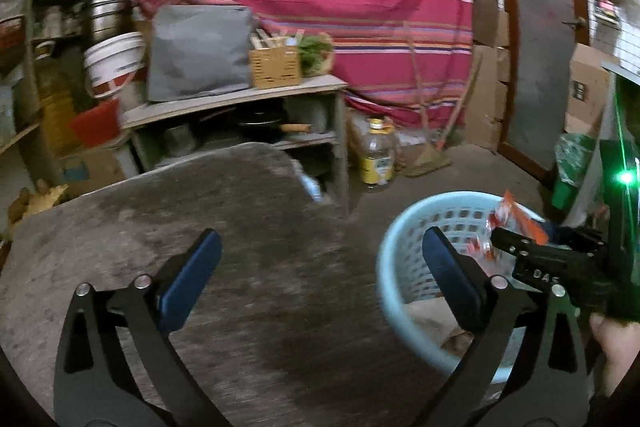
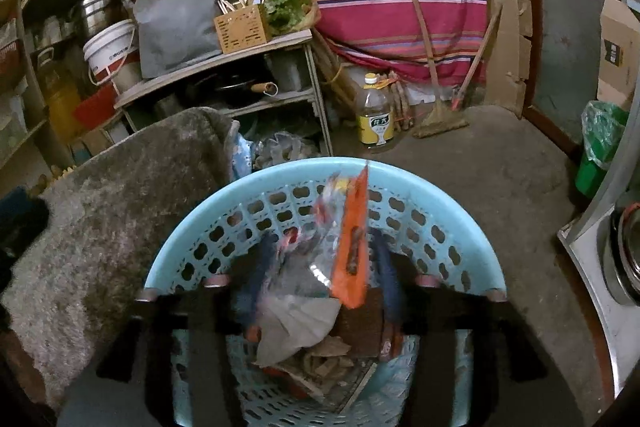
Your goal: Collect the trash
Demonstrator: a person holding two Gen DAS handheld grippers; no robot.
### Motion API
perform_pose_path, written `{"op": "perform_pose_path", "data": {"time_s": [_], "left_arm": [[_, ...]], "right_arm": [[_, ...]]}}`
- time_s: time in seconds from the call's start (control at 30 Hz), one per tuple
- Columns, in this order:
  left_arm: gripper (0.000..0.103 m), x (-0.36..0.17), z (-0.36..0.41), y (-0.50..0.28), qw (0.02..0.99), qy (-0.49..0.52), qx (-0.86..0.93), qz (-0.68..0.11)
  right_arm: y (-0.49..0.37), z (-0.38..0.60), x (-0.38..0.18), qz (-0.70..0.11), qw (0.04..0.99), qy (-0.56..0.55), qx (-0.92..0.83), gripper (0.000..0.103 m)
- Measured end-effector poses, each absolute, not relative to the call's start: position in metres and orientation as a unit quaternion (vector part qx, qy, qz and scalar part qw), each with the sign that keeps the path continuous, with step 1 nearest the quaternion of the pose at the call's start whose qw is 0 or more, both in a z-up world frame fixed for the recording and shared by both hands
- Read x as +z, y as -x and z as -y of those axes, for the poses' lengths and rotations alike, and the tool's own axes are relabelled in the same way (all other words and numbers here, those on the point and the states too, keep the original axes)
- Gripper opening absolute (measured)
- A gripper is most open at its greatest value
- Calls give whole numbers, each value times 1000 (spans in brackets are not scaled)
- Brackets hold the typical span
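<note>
Both grippers are spread wide – the left gripper (image 1: 322, 279) is held empty over the table (image 1: 200, 227), the right gripper (image 2: 320, 275) is poised above the basket (image 2: 192, 211) so the wrapper (image 2: 354, 239) drops in

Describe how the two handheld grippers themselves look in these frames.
The left gripper has black angular linkage arms, silver round pivot bolts and dark blue pads. The right gripper is the same black build, with white lettering on its body; its blue pads are blurred in its own view.

blurred: orange wrapper (image 2: 354, 247), right gripper (image 2: 320, 267) | cut off: basket (image 2: 460, 219) bottom
</note>
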State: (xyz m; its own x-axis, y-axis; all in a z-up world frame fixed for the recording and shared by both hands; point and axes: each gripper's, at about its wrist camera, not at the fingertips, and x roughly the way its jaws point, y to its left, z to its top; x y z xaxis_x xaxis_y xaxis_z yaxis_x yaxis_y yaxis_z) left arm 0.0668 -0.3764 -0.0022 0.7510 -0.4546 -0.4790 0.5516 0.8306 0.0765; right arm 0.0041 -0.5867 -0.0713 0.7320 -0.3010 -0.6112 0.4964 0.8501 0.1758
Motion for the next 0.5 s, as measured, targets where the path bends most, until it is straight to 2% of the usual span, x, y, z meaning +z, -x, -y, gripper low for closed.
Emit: {"op": "perform_pose_path", "data": {"time_s": [0.1, 0.17, 0.5], "left_arm": [[98, 3, 352, -70, 935, -99, -253, -228], [98, 8, 330, -71, 939, -91, -242, -226], [98, 14, 234, -55, 962, -77, -171, -198]], "right_arm": [[-7, 583, -72, -290, 917, -174, -212, 86], [-10, 579, -73, -288, 916, -176, -217, 98], [-4, 516, -56, -255, 932, -147, -209, 99]]}}
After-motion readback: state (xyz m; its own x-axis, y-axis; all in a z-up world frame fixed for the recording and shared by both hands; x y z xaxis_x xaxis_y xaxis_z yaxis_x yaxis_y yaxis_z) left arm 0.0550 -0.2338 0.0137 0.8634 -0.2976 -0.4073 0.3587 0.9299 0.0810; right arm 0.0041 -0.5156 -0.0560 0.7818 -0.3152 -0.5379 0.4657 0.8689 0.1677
